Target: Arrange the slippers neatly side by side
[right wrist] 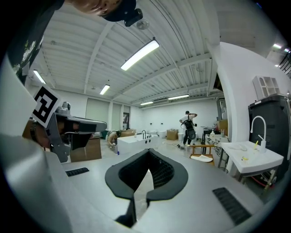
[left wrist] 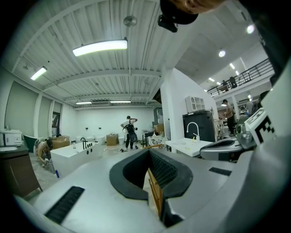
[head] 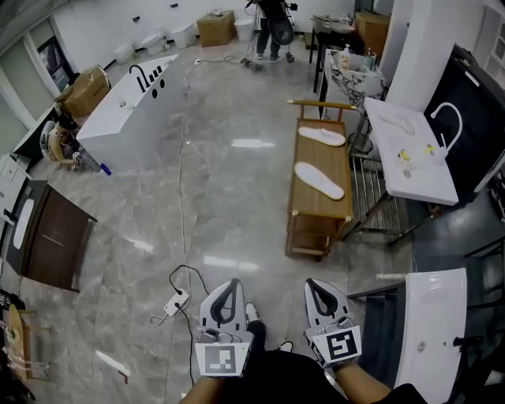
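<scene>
Left gripper (head: 230, 284) and right gripper (head: 317, 284): both jaw pairs closed together, nothing between them. Two white slippers, far slipper (head: 321, 136) and near slipper (head: 319, 180), lie apart on one wooden bench (head: 316, 207), well ahead of both grippers.

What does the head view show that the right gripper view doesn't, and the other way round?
Only the head view: the power strip on the floor, plus the near slipper and the far slipper laid out on the wooden bench; the other shows one white shape there. Only the right gripper view: the ceiling lights. Both: the bathtub, the sink, the bench, a person at the far end, and the left hand-held gripper and right hand-held gripper, each shut and empty.
</scene>
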### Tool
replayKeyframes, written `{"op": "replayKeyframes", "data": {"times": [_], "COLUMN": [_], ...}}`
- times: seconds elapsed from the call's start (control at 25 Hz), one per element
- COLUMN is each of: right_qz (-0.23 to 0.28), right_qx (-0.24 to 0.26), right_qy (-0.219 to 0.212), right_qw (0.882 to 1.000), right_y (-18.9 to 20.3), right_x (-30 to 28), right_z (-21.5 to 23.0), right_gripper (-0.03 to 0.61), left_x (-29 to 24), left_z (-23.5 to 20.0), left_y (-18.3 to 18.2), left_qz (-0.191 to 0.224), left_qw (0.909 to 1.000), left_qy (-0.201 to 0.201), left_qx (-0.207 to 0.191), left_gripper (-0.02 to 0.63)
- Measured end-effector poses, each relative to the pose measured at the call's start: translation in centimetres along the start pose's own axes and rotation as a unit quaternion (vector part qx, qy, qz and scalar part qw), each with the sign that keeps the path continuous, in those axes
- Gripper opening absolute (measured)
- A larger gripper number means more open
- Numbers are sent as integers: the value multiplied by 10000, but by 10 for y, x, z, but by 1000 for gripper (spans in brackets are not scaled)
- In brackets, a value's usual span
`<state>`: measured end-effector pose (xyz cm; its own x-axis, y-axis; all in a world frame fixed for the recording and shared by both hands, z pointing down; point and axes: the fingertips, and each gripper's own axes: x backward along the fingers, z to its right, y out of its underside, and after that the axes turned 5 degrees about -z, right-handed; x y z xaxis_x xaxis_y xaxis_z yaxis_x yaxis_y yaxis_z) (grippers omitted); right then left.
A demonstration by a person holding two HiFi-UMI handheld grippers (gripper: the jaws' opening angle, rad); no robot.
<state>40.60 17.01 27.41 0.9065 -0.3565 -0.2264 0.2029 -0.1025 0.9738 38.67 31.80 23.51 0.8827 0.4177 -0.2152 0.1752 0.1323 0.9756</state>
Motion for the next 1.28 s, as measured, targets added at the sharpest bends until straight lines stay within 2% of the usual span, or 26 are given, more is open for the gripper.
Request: {"op": "replayKeyframes", "data": {"times": [0.2,0.56,0.76,0.96,1.28], "right_qz": [27,34,3,-87,-163], "right_qx": [118,248,335,277,234], "right_qy": [-119,-158,-39,29,93], "right_qw": [9999,9996,9994,9996,9996], "right_y": [-16,-32,-42,-40,-34], "right_x": [-41,-106,-131,-156,-179], "right_z": [-6,-16,-23,-28,-30], "right_gripper": [-9,-9,-9,-9,-9], "left_x": [-20,-59,-76,-92,-99], "left_z": [-32,-91,-116,-136,-164], "left_y": [-2,-4,-8,-3,8], "left_qz": [33,103,221,168,69], "left_qw": [9998,9995,9993,9994,9994], "left_qy": [-109,-159,-13,102,3], "left_qx": [182,272,304,296,333], "left_gripper": [0,0,0,0,0]}}
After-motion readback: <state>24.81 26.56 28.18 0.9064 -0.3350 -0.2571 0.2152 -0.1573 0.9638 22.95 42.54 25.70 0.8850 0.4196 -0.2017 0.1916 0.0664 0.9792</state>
